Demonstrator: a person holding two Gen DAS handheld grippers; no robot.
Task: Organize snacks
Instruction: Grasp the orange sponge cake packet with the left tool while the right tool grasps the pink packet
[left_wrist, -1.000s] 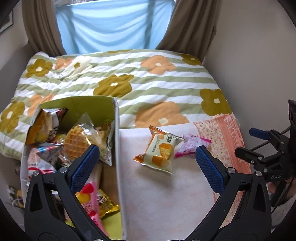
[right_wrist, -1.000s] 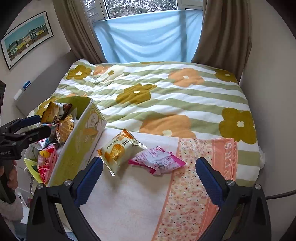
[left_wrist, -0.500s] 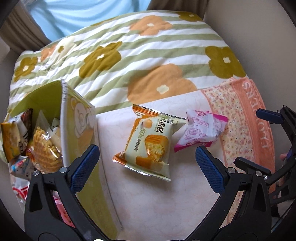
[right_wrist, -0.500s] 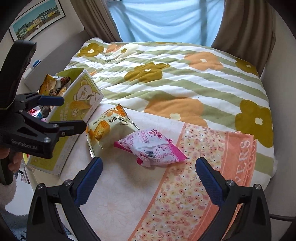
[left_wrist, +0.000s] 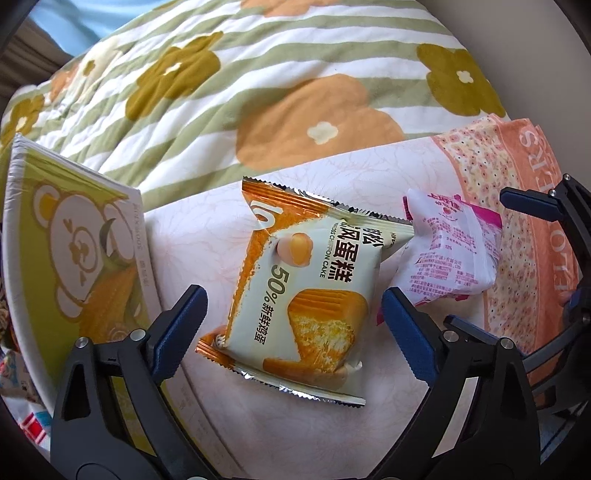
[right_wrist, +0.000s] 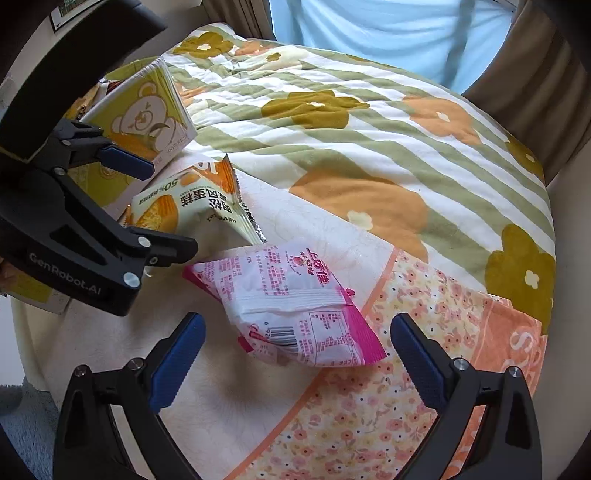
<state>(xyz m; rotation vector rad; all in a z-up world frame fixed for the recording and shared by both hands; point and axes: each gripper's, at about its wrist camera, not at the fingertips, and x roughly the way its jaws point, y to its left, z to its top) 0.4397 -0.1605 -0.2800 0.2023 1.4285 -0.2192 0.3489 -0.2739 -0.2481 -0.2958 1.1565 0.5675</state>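
Green bear-print snack box (left_wrist: 74, 266) standing at the left edge of the towel (left_wrist: 207, 240); taken here as the landmark. Stiff card walls by the look of it, already holding packets, likely the place to fill.

Just right of the box, flat on the towel: chiffon cake packet (left_wrist: 303, 295), cream and orange foil. Probably light, air-puffed, slick film, soft crushable cake inside. Best taken across the narrow width at mid-body with gentle pressure, or by a crimped end seam, to avoid squashing. Straddled now by the left gripper (left_wrist: 291, 314), pointing down, jaws closing but pads not yet touching the film.

Further right of the box, beyond the cake packet and touching its right corner: smaller pink-and-white packet (right_wrist: 295, 302), crinkled, lying partly on the towel's floral border. Likely very light and slippery; prone to skid, so pinch the puffed middle. Right gripper (right_wrist: 295, 354) spread wide on either side of it, holding nothing.
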